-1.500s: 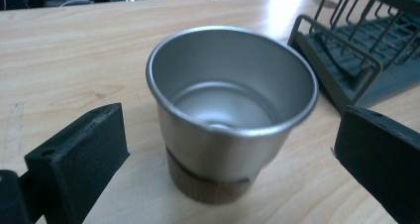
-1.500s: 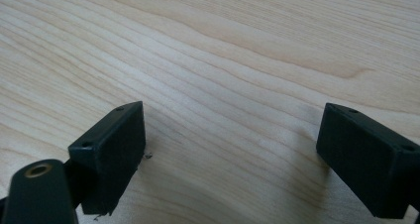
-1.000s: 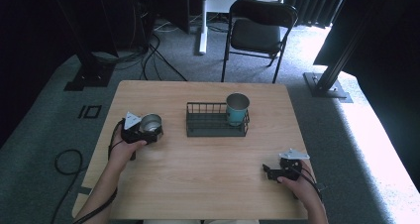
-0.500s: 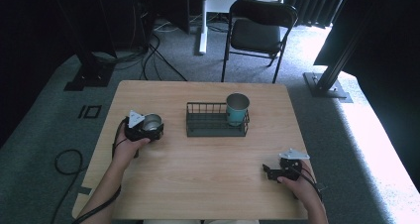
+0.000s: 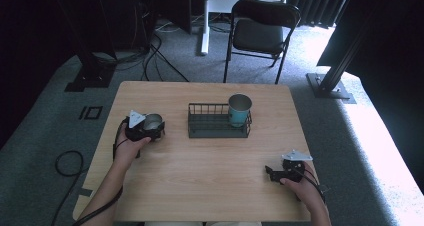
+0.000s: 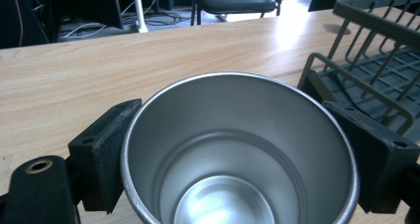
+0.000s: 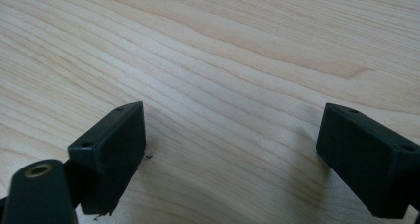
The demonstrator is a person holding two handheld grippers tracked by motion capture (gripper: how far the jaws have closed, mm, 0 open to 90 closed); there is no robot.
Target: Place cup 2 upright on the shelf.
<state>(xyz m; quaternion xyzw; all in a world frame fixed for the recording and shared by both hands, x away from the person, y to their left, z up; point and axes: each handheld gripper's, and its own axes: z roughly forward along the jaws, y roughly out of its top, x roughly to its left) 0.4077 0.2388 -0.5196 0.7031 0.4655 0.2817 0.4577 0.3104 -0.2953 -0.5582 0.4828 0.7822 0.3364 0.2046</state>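
Nearest the person, at the table's right front, the right gripper (image 5: 274, 173) is held low over bare wood; in the right gripper view its two blocky black jaws are seen spread wide apart, with nothing between them but pale grain. The pads (image 7: 110, 149) are matt and rough-textured, with squared edges.

Farther in, on the left side of the table (image 5: 210, 186), the left gripper (image 5: 156, 129) is clamped on a steel cup (image 5: 153, 120). In the left gripper view the jaws have just been closing and are pressed against opposite sides of the cup (image 6: 237, 149), one pad at each flank of the round rim. The cup is a smooth, brushed-metal cylinder, open at the top, with a thin rolled lip and a dull shine at its bottom. It stands upright on the wood, just left of the wire rack (image 5: 218, 122).

The rack is a low oblong basket of dark, thin metal rods, with a barred floor and a railed rim. At its right end a second cup (image 5: 239, 109) is stood upright, teal outside and metallic within.

Two cups, one rack and two grippers are counted. The tabletop is a light, fine-grained wooden square with rounded corners.

Beyond the table a single black folding chair (image 5: 262, 31) is placed on grey carpet.
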